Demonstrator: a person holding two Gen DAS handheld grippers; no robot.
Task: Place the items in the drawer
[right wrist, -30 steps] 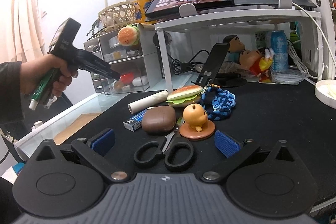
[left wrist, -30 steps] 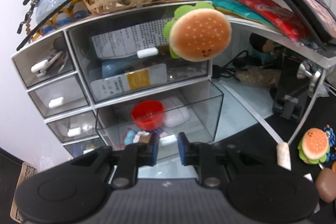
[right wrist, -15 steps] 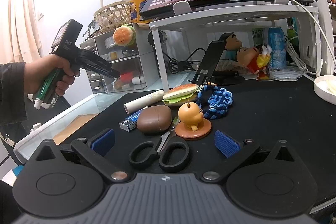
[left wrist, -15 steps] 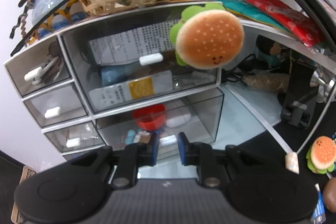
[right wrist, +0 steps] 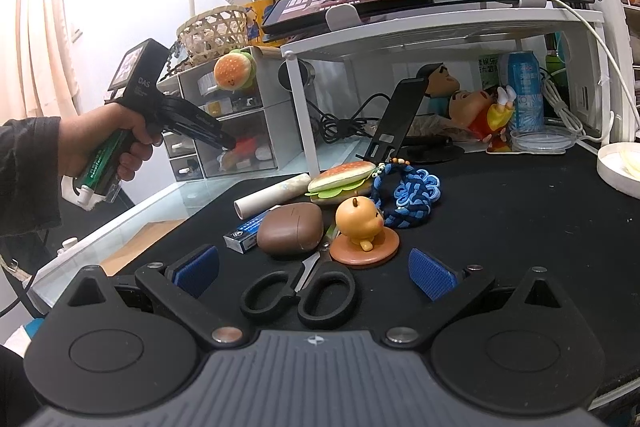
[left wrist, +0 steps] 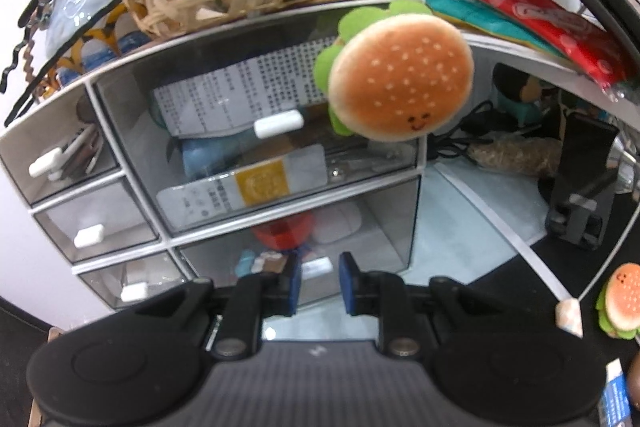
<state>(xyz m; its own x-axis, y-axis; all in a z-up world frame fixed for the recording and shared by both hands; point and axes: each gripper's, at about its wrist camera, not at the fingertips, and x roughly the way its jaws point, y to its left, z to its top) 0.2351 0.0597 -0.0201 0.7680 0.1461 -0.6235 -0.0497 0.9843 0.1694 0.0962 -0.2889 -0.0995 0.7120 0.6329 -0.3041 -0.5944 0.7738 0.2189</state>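
Your counter [right wrist: 520,227] is a black mat crowded with small things under a white shelf carrying a laptop. Nearest your right hand-held gripper [right wrist: 312,273], whose jaws stand wide and released, lie black scissors [right wrist: 300,293], a brown case [right wrist: 290,233] and a round orange figurine [right wrist: 362,227]; any could go in next. Farther off, your left hand-held gripper [left wrist: 318,285] has its blue pads narrowed around the white handle [left wrist: 316,267] of the lowest drawer [left wrist: 304,251], though whether it is pinched I cannot tell. Square up, grip only the tab, move it straight along its runners. The clear drawer already holds a red cup [left wrist: 284,231].
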